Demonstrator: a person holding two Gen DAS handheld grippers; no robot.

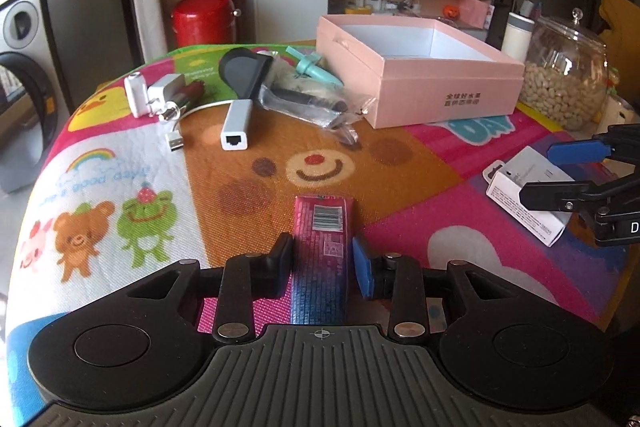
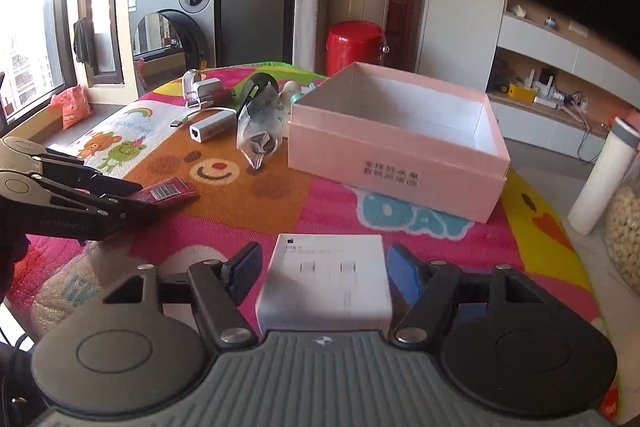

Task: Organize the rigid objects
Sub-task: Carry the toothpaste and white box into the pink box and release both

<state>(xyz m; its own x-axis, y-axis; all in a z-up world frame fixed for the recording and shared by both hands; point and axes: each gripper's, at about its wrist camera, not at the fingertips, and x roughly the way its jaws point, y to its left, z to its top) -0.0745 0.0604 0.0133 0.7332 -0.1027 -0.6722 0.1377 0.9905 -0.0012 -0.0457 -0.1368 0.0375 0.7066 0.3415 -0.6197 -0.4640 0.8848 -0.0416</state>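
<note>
A: Pink box (image 2: 396, 147) sits open on the far right part of the tabletop (image 1: 420, 187), and nothing shows inside it from either wrist view. By my read, nothing is sorted yet.

B: What's in hand?

A: Two items. Right gripper (image 2: 322, 273) has the white carton (image 2: 326, 281) between its jaws; right pad looks on it, a sliver of gap shows at the left pad, so I'd call it gripped, loosely. Left gripper (image 1: 323, 259) is closed on the magenta packet (image 1: 322, 247). Both are near the front edge, well short of the box.

B: And what's left?

A: The cluster at the far left, beside the box: black mirror-like paddle (image 1: 244, 71), clear bag (image 1: 312, 99) with dark parts, white network adapter (image 1: 237, 125) on its cable, a silver plug block (image 1: 162, 93), teal plastic piece (image 1: 316, 67) touching the box wall. All untouched.

B: So early stage.

A: I'd say so. Both held items need carrying to the box, then five or so more picks. The bag is soft, so it may not count as rigid.
</note>
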